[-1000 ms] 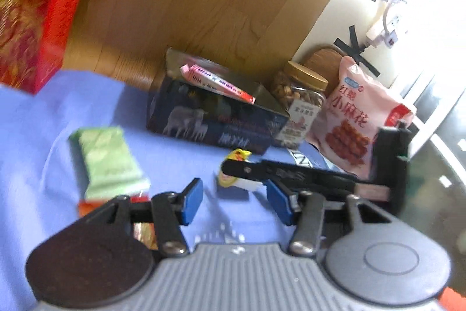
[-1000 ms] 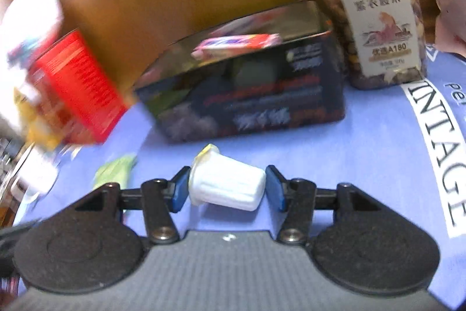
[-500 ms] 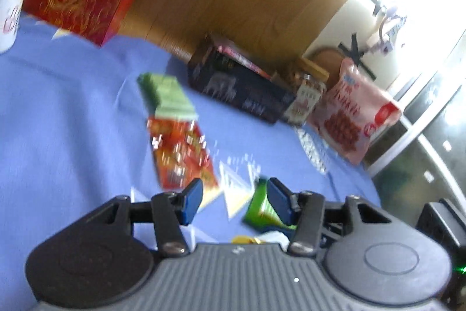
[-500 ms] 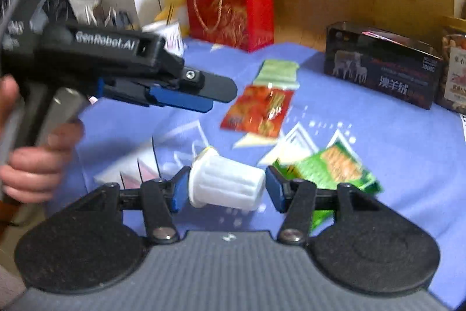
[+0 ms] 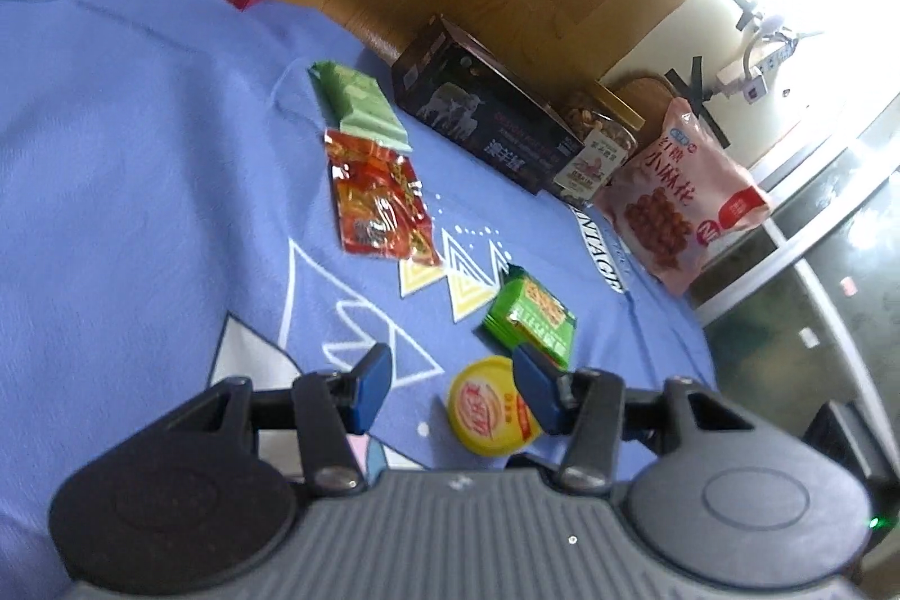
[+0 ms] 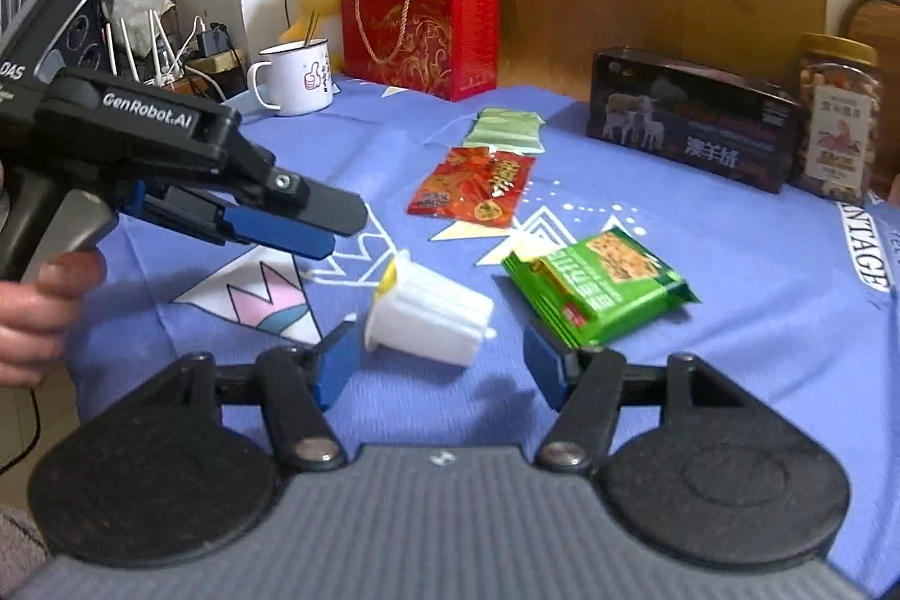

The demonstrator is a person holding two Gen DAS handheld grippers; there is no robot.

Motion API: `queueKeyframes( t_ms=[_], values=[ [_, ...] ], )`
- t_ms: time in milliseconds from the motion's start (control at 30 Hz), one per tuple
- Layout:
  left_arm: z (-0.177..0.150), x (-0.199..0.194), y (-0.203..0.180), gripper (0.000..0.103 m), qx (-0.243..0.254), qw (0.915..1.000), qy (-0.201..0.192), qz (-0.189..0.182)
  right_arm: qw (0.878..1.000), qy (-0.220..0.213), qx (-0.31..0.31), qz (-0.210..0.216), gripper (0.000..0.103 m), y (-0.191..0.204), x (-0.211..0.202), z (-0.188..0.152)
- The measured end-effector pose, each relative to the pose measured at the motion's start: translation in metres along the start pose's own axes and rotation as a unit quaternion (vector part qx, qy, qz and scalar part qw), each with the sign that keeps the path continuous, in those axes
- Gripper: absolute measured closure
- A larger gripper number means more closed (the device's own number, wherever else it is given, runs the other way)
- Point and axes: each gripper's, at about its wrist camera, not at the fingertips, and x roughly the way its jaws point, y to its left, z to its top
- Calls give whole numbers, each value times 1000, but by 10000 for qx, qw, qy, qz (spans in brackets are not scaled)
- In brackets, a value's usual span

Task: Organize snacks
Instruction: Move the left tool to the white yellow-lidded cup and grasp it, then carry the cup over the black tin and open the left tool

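the right gripper (image 6: pixel 436 366) has just been spreading its jaws, and the white jelly cup (image 6: pixel 427 316) lies on its side between them on the blue tablecloth (image 6: pixel 731 274), yellow lid toward the upper left of the frame. the left pad sits just beside the cup's lid end; the right pad stands clear of it, so nothing is pinched. the left gripper (image 5: pixel 453 386) has its fingers partly spread and empty; in its own view the cup's yellow lid (image 5: pixel 492 411) shows at bottom centre, close to its right pad.

the main risk, as i judge it, is the cup rolling. it is round, on its side, freshly let go, and a brush from either pad as the hand withdraws could send it off toward the lower edge of the frame, where the near side of the table probably lies. the two tools are also close: the left gripper's blue fingertips (image 6: pixel 292 237) hang just up and left of the cup in the right view, so a quick lift could knock one tool against the other.

the green biscuit pack (image 6: pixel 602 285) lies just right of the cup, near the right pad, and could get nudged. the red packet (image 6: pixel 472 186) and pale green packet (image 6: pixel 506 127) are further up the frame. the dark box (image 6: pixel 692 116) and nut jar (image 6: pixel 838 122) line the upper right, and the white mug (image 6: pixel 295 77) stands at upper left. the widest bare cloth is at right centre.
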Motion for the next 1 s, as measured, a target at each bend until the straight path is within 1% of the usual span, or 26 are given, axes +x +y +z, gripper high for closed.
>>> queueKeyframes(
  t_ms=[133, 267, 367, 400, 433, 467, 500, 567, 633, 700, 800, 933, 1000],
  values=[
    [-1, 10, -8, 55, 74, 9998, 157, -134, 10000, 20, -59, 16, 37, 5, 2, -6],
    [-6, 14, -21, 55, 186, 9990, 204, -346, 10000, 12, -32, -4, 37, 6, 6, -5],
    [-9, 18, -27, 56, 256, 9991, 224, -238, 10000, 57, -26, 63, 39, 5, 12, -3],
    [-11, 22, -27, 62, 287, 9991, 264, -169, 9999, 87, -10, 83, 48, 5, 15, -3],
    [-12, 26, -27, 66, 301, 9990, 314, -114, 9999, 126, 20, 112, 51, 5, 18, -3],
    [-14, 30, -27, 71, 292, 9989, 371, -59, 9999, 82, 22, 95, 52, 6, 19, -3],
    [-15, 31, -27, 72, 329, 9989, 332, 15, 10000, 48, 45, 52, 52, 7, 20, -1],
    [-9, 33, -32, 72, 476, 9982, 356, 36, 9999, -66, 148, 3, 52, 5, 19, 2],
    [3, 34, -38, 72, 634, 9974, 331, -10, 9994, -255, 208, -86, 52, 2, 16, 9],
    [21, 38, -48, 72, 826, 9962, 260, -79, 9982, -498, 267, -206, 52, -5, 13, 21],
    [52, 50, -64, 72, 1069, 9941, 77, -151, 9950, -820, 328, -466, 52, -22, 16, 47],
    [108, 85, -84, 72, 1183, 9926, -184, -216, 9902, -1089, 264, -828, 52, -55, 34, 87],
    [140, 108, -87, 72, 1086, 9934, -238, -264, 9880, -1193, 273, -941, 52, -79, 51, 109]
  ],
)
